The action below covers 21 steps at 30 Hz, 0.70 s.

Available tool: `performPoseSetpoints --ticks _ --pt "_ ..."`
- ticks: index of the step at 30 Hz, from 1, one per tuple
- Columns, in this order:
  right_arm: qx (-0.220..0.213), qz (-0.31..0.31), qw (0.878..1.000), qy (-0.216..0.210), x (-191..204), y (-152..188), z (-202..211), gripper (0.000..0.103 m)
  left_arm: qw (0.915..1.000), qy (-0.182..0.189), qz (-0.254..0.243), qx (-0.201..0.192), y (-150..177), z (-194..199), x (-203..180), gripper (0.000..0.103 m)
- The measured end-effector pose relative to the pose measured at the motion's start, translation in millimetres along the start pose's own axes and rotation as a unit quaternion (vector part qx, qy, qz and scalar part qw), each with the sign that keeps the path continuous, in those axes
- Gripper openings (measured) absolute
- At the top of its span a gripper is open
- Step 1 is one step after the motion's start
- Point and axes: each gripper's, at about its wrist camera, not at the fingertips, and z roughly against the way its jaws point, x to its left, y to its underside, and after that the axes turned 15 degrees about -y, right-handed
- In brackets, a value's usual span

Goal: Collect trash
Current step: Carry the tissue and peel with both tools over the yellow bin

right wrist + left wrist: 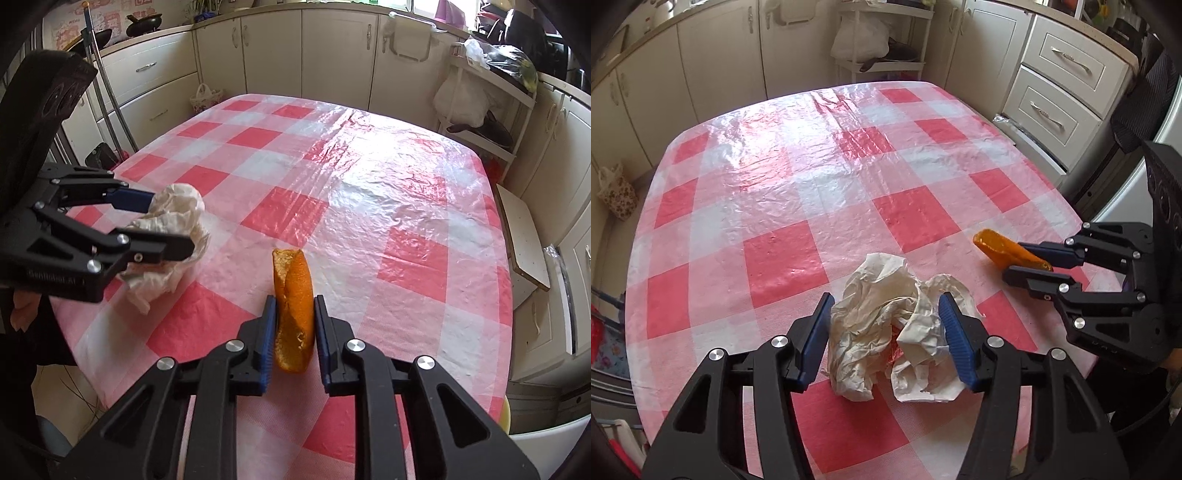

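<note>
L claw (886,314) clamped on crumpled paper (886,332), blue pads pressing both sides; paper sits on bench near its front edge. R claw (294,314) squeezed onto orange peel (293,314), peel standing on edge btwn pads, just right of paper. Bench (369,184) has red/white check cloth under clear plastic; cabinets (332,51) behind.

Red, pink and white checked tablecloth (812,177), cream crumpled paper (886,332), orange peel (293,314), cream cabinets (332,55).
</note>
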Motion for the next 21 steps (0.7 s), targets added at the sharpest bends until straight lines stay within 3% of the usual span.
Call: performPoseSetpoints --ticks 2,3,6,8,9,14,21 --pt "-0.002 -0.002 1.000 0.002 -0.6 0.7 -0.1 0.035 1.0000 -0.009 0.001 0.002 0.1 -0.4 1.1 0.064" --pt "-0.006 -0.004 1.000 0.002 -1.2 0.6 0.6 0.036 0.9998 -0.018 0.001 0.002 0.4 -1.3 1.7 0.070" --pt "-0.007 -0.006 1.000 -0.002 -2.2 -0.7 0.0 0.035 0.9998 -0.018 0.004 0.007 1.0 -5.9 2.2 0.071" --pt "-0.002 -0.004 1.000 -0.003 -1.7 -0.6 -1.8 0.022 0.9999 -0.009 0.003 0.005 1.1 -7.1 0.4 0.057" --pt "-0.001 -0.002 1.000 -0.002 -1.1 -0.7 -1.6 0.021 1.0000 -0.003 -0.002 0.009 0.7 -8.1 -2.1 0.047" --pt "-0.009 0.002 1.000 -0.001 -0.9 3.0 8.7 0.017 0.9994 0.002 -0.021 -0.026 -3.6 5.8 -16.3 0.044" --pt "-0.037 -0.005 0.999 0.025 -7.8 13.4 42.1 0.017 0.9967 0.014 0.004 -0.080 -17.8 30.4 -27.1 0.044"
